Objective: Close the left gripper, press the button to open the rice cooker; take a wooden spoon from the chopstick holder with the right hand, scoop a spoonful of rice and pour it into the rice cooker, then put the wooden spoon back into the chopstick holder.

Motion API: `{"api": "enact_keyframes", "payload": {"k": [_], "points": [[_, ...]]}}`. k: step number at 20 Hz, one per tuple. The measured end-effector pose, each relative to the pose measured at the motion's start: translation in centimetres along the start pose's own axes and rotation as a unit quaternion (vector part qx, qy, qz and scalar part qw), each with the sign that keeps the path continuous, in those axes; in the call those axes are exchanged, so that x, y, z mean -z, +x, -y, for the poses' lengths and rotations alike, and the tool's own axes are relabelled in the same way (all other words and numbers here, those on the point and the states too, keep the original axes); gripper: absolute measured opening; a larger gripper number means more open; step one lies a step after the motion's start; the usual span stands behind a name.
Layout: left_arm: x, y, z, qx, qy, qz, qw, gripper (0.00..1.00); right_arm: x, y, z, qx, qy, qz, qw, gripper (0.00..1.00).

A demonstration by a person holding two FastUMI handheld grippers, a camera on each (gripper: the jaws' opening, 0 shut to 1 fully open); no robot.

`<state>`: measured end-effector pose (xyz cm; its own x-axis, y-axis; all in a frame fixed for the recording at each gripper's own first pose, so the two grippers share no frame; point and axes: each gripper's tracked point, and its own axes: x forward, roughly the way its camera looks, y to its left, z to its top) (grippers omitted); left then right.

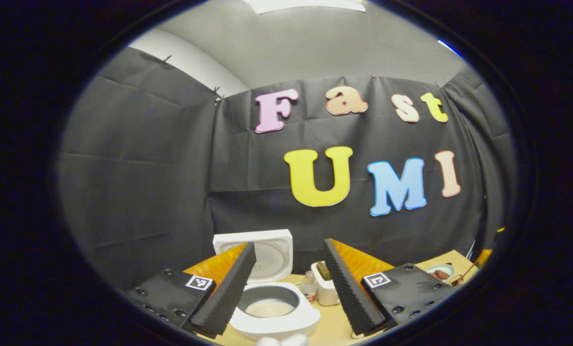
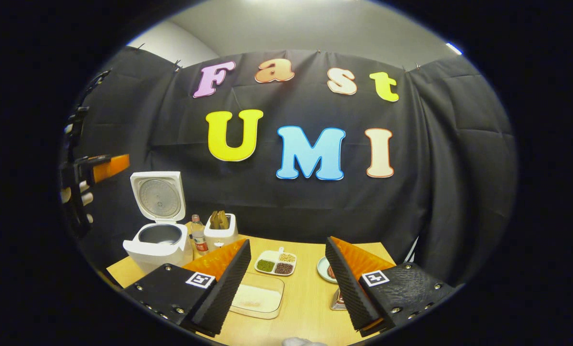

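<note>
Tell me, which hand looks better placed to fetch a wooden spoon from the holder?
Right. The right gripper is open and empty, facing the chopstick holder where spoon handles stick up. The left gripper hangs over the open rice cooker instead.

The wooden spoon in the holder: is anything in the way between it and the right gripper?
Nothing visible blocks it. The right gripper is open above the table, and the wooden spoon stands in the chopstick holder farther back on the left. The clear rice tray and sectioned dish lie low, below that path.
</note>
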<state>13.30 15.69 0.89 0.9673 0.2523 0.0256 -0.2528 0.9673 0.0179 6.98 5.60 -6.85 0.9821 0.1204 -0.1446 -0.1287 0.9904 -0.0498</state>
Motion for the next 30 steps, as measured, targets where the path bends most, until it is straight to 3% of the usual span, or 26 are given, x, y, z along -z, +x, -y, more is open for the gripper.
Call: {"api": "enact_keyframes", "payload": {"k": [4, 8, 14, 17, 22, 26, 30], "points": [[-2.7, 7.4, -4.0, -0.039, -0.002, 0.002, 0.999, 0.99, -0.3, 0.8, 0.0, 0.008, 0.008, -0.008, 1.000, 0.95], [-2.6, 14.6, -5.8, -0.051, -0.026, -0.020, 0.998, 0.99, -0.3, 1.8, 0.5, 0.022, 0.011, -0.018, 1.000, 0.95], [1.6, 25.1, -6.7, -0.059, -0.028, -0.070, 0.995, 0.95, 0.8, 3.5, 1.3, 0.036, 0.004, -0.050, 0.998, 0.95], [4.3, 29.2, -7.8, -0.073, -0.027, -0.092, 0.993, 0.99, 1.6, 4.5, 1.2, 0.036, 0.001, -0.066, 0.997, 0.95], [9.4, 33.4, -9.2, -0.098, -0.032, -0.140, 0.985, 0.95, 2.6, 5.4, 0.9, 0.029, -0.003, -0.086, 0.996, 0.95], [13.0, 35.0, -10.2, -0.107, -0.040, -0.190, 0.975, 0.98, 3.2, 5.7, 0.9, 0.021, -0.003, -0.098, 0.995, 0.95], [13.5, 34.7, -10.0, -0.100, -0.031, -0.206, 0.973, 0.95, 3.6, 5.8, 1.2, 0.014, 0.021, -0.102, 0.994, 0.95]]}}
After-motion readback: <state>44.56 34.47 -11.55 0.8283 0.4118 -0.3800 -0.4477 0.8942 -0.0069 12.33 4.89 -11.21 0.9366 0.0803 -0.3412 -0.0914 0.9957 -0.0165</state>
